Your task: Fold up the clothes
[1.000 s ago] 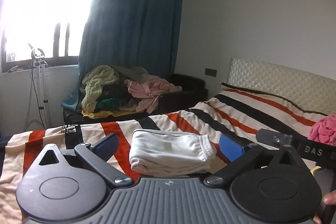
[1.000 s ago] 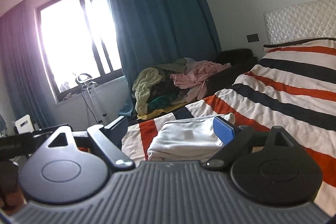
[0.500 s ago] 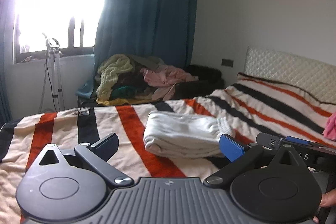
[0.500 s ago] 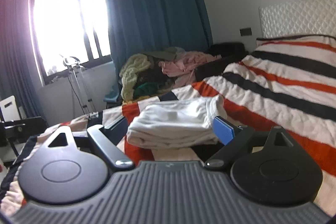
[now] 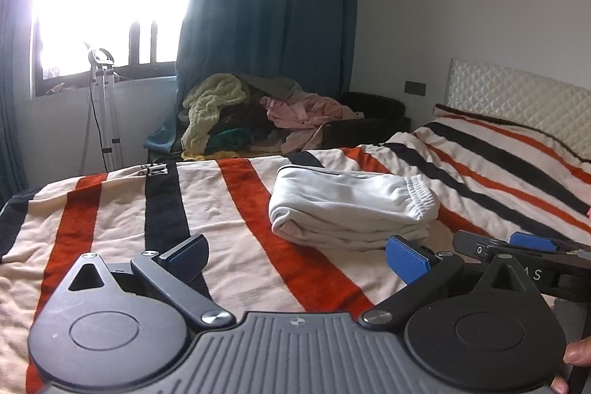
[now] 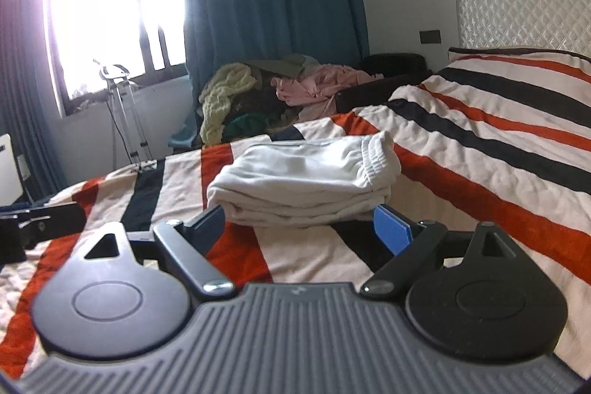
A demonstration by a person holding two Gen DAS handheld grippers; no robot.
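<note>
We are looking at a white, soft cotton garment with a ribbed elastic band (image 5: 352,207), folded into a thick layered packet and lying on the cream blanket with orange and black stripes (image 5: 110,209) that covers the bed. It is lying folded already, which is how the task wants it.

Compared with a second ago, both tools are drawing back from the packet: it was sitting right between the fingers of each gripper, and now it is lying clear ahead of them, with striped blanket showing between. We are holding the left gripper (image 5: 295,257) with its jaws wide apart and nothing between them, and the right gripper (image 6: 299,226) is standing the same way, spread and empty, its fingertips just short of the packet's near edge.

We are reading that retreat as a release: the packet is keeping its shape with nobody pinching it, so this piece seems finished.

Beyond the bed, a loose heap of yellow, pink and green clothes (image 5: 258,117) is lying on a dark chair beside the teal curtain (image 5: 266,6); more folding may be waiting there.
</note>
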